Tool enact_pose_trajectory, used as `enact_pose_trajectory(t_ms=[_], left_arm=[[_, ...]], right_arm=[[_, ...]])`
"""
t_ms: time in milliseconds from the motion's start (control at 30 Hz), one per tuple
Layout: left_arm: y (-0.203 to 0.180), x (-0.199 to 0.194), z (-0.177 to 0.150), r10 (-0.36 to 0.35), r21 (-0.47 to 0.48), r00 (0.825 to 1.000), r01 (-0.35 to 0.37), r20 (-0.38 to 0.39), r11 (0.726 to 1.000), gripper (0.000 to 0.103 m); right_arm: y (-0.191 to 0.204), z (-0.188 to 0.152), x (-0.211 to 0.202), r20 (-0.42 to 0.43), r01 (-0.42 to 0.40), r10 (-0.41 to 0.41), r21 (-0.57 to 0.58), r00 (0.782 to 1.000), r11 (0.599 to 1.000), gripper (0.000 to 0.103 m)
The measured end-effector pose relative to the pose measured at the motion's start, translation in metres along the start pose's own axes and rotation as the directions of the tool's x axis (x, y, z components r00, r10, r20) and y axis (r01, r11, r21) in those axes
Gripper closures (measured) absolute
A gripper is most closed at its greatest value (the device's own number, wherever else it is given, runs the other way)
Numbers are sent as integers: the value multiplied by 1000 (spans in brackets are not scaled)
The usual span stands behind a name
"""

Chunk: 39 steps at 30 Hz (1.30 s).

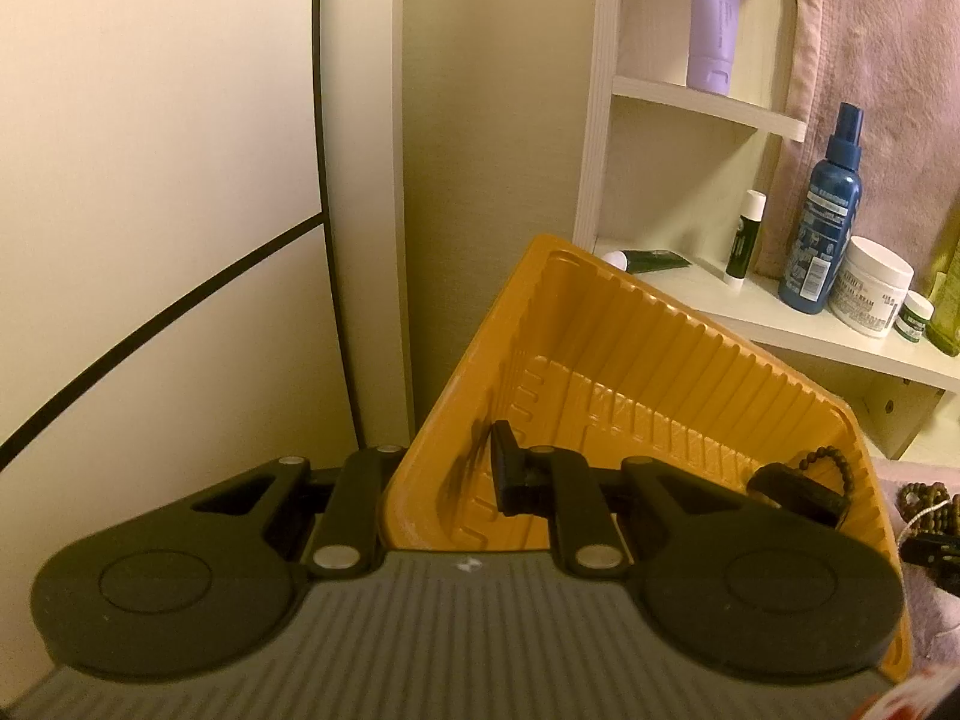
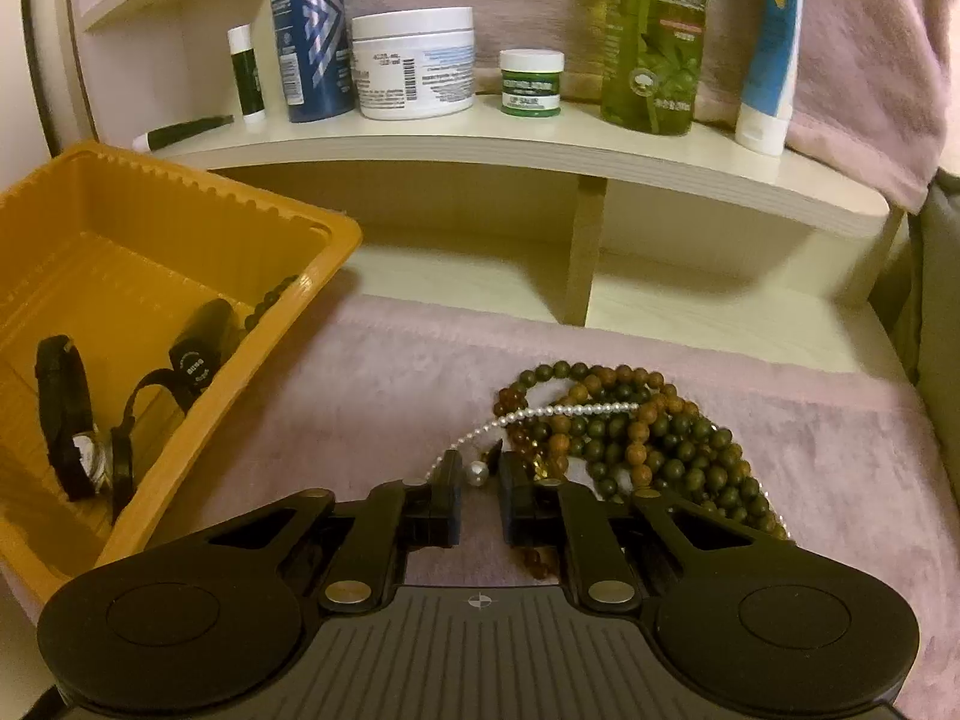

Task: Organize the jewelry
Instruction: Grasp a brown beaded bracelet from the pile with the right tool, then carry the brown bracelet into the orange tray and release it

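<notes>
An orange plastic tray (image 2: 288, 324) stands tilted on the pink towel at the left; it also shows in the left wrist view (image 1: 600, 360). My left gripper (image 1: 444, 480) straddles the tray's near wall, one finger inside, one outside, gripping it. In the tray lie a black-strapped watch (image 2: 78, 432), a dark band (image 2: 198, 354) and a dark bead bracelet (image 1: 834, 462). My right gripper (image 2: 479, 492) is low over the towel, jaws slightly apart around a pearl necklace (image 2: 540, 414). A pile of green and brown bead strands (image 2: 648, 438) lies just right of it.
A white shelf (image 2: 480, 144) behind holds a blue spray bottle (image 2: 309, 30), a white cream jar (image 2: 414, 60), a small green jar (image 2: 531, 84), a green bottle (image 2: 654, 36) and tubes. A pink towel (image 2: 810, 420) covers the surface. A wall is at the left.
</notes>
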<state>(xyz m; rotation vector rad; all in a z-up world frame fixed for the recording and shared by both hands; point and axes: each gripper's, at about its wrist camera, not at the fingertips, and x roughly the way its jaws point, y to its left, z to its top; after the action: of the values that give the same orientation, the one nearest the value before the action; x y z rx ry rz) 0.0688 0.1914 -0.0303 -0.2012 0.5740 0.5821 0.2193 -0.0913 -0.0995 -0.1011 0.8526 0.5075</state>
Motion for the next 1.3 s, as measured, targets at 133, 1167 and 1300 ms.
enact_pose_trajectory(t_ms=[133,1167,1300], left_arm=[[-1,0,-1,5,2,1000,-5,0,1000,88],[-5,-6,3,19,34,1000,-19,-7,999,88],[-5,-6,3,18,36,1000,-18,-6,999,88]], right_arm=[[-4,-2,-9,-1,-26,26,13,1000,1000,94],[81,47,-9,53,-403,405,-53,913,914,94],[83,44,-4,45,-397,399,-52,916,917,94]])
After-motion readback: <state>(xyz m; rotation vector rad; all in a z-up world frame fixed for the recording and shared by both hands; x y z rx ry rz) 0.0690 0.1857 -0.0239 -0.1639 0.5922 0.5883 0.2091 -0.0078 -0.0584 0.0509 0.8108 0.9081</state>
